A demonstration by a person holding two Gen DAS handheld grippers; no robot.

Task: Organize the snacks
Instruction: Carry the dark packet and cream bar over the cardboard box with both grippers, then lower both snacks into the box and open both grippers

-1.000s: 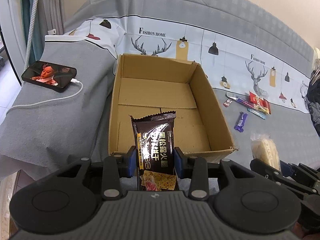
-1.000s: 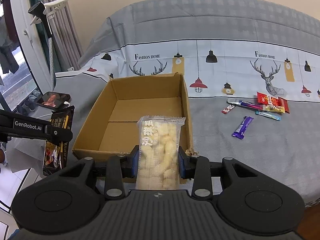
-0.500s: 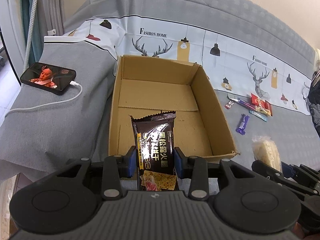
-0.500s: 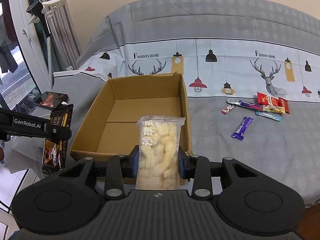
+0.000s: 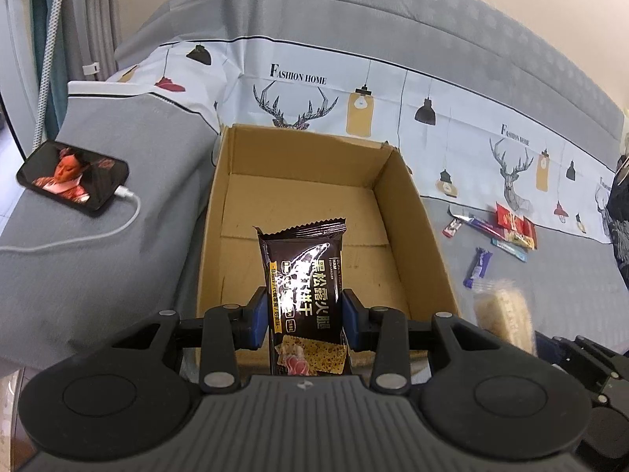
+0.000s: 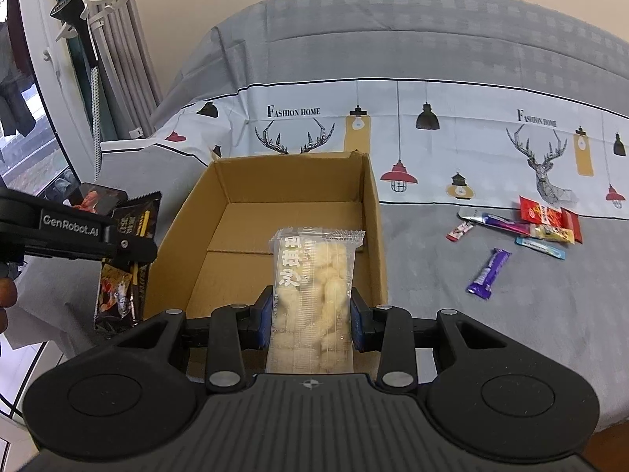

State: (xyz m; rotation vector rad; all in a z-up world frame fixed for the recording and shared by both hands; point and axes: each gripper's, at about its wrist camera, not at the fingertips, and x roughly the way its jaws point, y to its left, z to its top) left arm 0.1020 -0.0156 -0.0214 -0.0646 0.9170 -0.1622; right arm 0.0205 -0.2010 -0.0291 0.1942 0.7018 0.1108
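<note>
Left hand-held gripper (image 5: 306, 319) clamps a glossy black snack packet (image 5: 303, 283); right hand-held gripper (image 6: 311, 316) clamps a clear pale-puff packet (image 6: 312, 295).

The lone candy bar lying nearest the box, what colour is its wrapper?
Purple, with white lettering; the right wrist view shows it best.

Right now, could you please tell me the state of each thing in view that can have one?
Cardboard box: open, nothing inside.
Left gripper: shut on the black snack packet.
Right gripper: shut on the clear snack packet.
Phone: screen on, cable plugged in.
Purple bar: lying on the bed, sealed.
</note>
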